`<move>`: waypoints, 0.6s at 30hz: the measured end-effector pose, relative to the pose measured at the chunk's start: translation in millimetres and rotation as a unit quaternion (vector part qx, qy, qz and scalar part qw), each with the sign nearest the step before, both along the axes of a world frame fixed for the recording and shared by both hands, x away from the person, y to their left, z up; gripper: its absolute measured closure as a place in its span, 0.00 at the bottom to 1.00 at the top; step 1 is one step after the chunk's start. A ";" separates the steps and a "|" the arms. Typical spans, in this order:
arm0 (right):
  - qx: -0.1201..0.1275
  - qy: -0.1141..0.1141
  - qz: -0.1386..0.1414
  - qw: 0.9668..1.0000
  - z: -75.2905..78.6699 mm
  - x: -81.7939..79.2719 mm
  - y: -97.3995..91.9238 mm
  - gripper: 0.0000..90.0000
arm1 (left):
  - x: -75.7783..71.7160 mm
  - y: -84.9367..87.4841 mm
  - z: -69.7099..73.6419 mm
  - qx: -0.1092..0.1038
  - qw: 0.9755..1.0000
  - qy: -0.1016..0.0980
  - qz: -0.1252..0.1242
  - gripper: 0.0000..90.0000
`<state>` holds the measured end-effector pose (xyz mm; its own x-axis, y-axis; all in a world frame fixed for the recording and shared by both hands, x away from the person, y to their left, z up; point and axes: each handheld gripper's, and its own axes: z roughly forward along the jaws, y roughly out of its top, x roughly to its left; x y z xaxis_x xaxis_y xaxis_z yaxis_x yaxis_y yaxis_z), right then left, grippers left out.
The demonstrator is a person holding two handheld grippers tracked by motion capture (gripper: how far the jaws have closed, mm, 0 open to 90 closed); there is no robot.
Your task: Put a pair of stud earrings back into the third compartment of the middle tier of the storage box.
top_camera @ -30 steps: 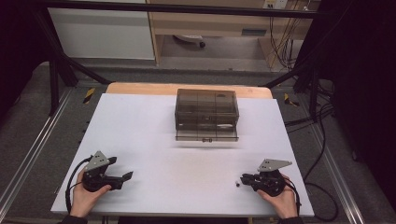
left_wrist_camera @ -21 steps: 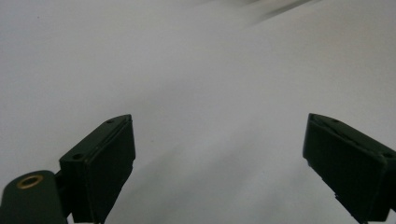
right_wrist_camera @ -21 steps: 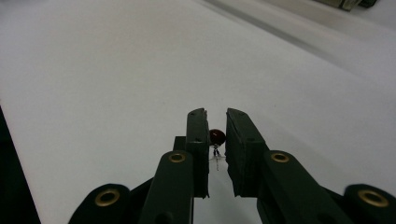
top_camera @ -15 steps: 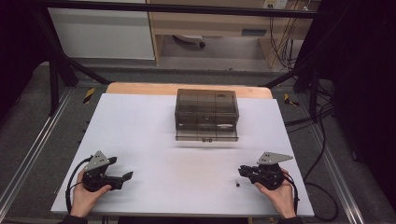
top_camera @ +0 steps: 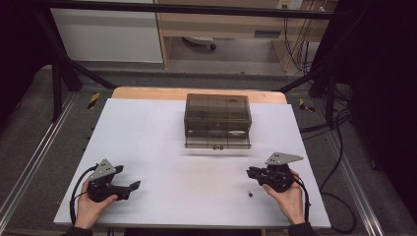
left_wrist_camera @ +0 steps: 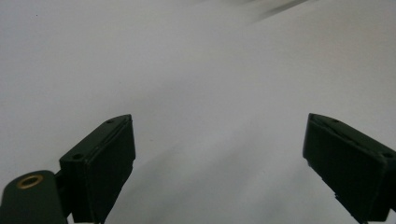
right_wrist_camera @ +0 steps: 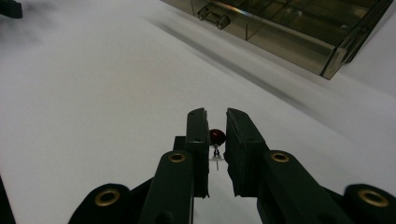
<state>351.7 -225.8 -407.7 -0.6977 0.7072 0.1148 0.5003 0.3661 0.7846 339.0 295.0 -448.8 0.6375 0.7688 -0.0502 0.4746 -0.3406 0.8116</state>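
My right gripper (top_camera: 250, 171) hovers a little above the white table (top_camera: 162, 132) at the front right, jaws pointing left and nearly together. A tiny dark red bead on a metal pin (right_wrist_camera: 216, 137) shows in the slit between the jaws of my right gripper (right_wrist_camera: 216, 113). From above, that small dark bead (top_camera: 250, 193) lies on the table just under the fingertips, apart from them. My left gripper (top_camera: 134, 185) rests at the front left, wide open over bare table, and nothing sits between the fingers of my left gripper (left_wrist_camera: 219, 140).
A smoky translucent drawer box (top_camera: 218, 114) stands at the table's far middle, its lowest drawer (top_camera: 218, 142) pulled out toward me; the box's handle (right_wrist_camera: 214, 16) is visible. Cables trail off the table's right side. A wooden strip (top_camera: 147, 92) edges the far side.
My right gripper has lifted off the table and drifted slightly away from me, jaws unchanged. The small dark bead stayed where it lay. The left gripper has not moved.
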 end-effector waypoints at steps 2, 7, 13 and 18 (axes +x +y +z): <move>-0.001 0.000 -0.002 1.000 1.8 3.6 3.6 0.89 | 0.0 0.0 -0.2 0.000 1.000 0.001 -0.001 0.10; -0.002 -0.003 -0.006 1.000 5.5 13.1 10.5 0.89 | 0.2 0.4 -0.3 0.001 1.000 0.000 0.001 0.10; 0.002 -0.011 -0.014 1.000 12.4 23.7 17.4 0.89 | 0.3 0.0 -0.7 0.003 1.000 0.001 0.002 0.10; 0.002 -0.011 -0.014 1.000 16.1 30.9 20.1 0.89 | 0.4 0.3 -0.9 0.003 1.000 0.001 0.002 0.10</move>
<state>382.6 -205.6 -391.5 -0.6807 0.7255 0.1018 0.4925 0.3502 0.7967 339.4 295.3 -449.7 0.6346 0.7714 -0.0475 0.4779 -0.3434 0.8085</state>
